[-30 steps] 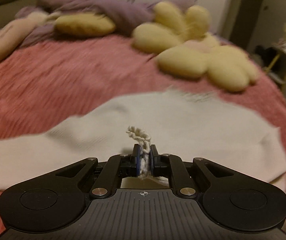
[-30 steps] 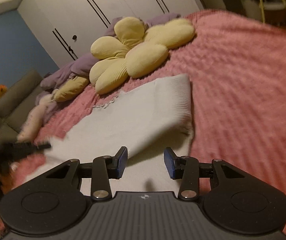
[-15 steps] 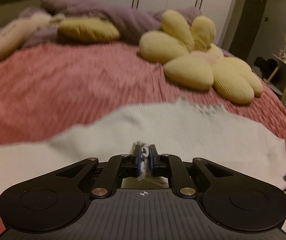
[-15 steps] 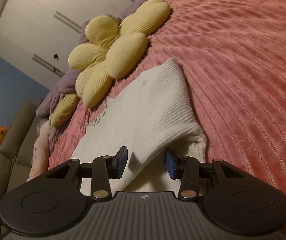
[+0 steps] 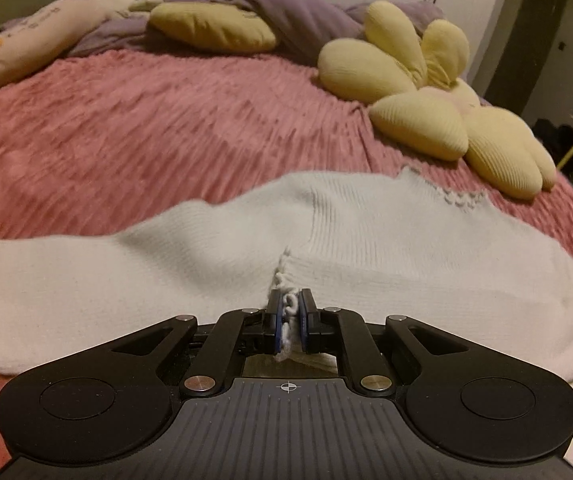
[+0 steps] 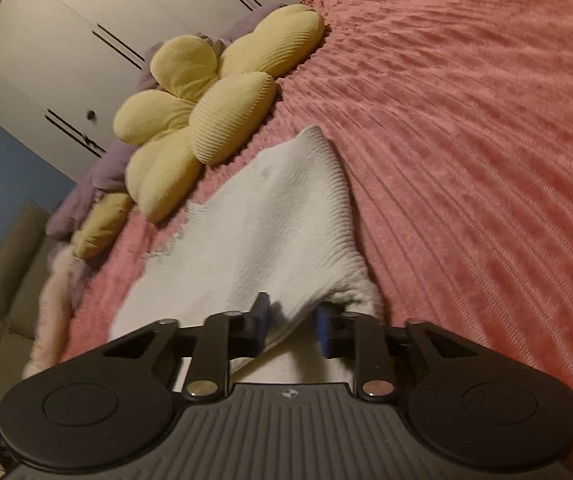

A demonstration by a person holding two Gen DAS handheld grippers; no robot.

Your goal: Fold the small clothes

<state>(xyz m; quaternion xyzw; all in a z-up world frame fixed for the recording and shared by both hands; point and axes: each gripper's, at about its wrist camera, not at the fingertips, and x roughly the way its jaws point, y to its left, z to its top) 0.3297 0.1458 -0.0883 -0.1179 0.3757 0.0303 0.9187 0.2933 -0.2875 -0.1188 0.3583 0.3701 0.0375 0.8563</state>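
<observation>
Lying flat on the bed (image 5: 166,128): white sweater (image 5: 366,232). Left gripper (image 5: 286,316) pinches its near edge for folding; right gripper (image 6: 291,322), jaws closing, straddles a raised fold.

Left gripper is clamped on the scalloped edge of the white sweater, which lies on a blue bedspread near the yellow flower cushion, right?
Not quite: the bedspread is pink, as the left wrist view shows. The left gripper is clamped on the scalloped edge of the white sweater, near the yellow flower cushion.
</observation>
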